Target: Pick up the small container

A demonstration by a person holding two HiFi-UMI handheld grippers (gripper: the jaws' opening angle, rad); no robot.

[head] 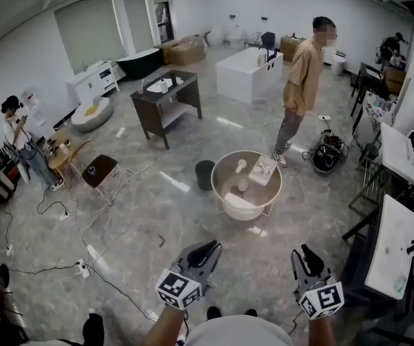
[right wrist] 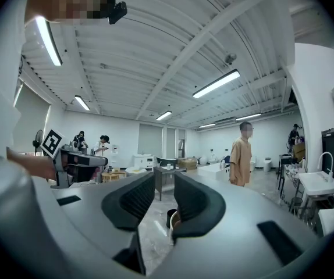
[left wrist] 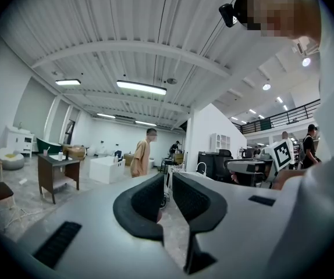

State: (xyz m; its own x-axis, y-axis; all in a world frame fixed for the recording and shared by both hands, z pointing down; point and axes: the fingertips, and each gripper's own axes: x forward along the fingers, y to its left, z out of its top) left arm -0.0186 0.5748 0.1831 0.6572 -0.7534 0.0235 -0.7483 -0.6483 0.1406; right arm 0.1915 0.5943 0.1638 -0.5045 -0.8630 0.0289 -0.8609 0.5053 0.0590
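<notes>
Containers: round pale tub [head: 218, 193] stands on the floor [head: 156, 222], mid-room, ahead of both grippers. Inside it are two small white items. The upright one near the far wall is taken as the small container [head: 241, 166]. A rounder white piece [head: 243, 185] sits just in front of it, apart from it. Which of the two is the task's cannot be told for certain. A flat box [head: 265, 170] rests tilted on the tub's right rim. A dark bin [head: 205, 174] stands just beside the tub on the left; its contents cannot be made out.

Room to move: bare floor lies between the grippers and the tub. Cables [head: 63, 211] trail over the floor at left, near a stool [head: 100, 170]. A dark table [head: 167, 99] stands well behind the tub. White sink panels [head: 391, 244] on a rack crowd the right edge, near the right gripper. A person [head: 304, 78] stands beyond the tub on the right.

Claws: the left gripper [head: 205, 249] is held level, well short of the tub. In the left gripper view the left gripper [left wrist: 168, 182] shows a narrow slit between its jaws, with nothing in it. The right gripper [head: 306, 252] is also level and short of the tub. In the right gripper view the right gripper [right wrist: 164, 182] has its jaws somewhat wider apart and empty. The bin [right wrist: 172, 217] shows through the gap, far off. Neither claw touches anything.
</notes>
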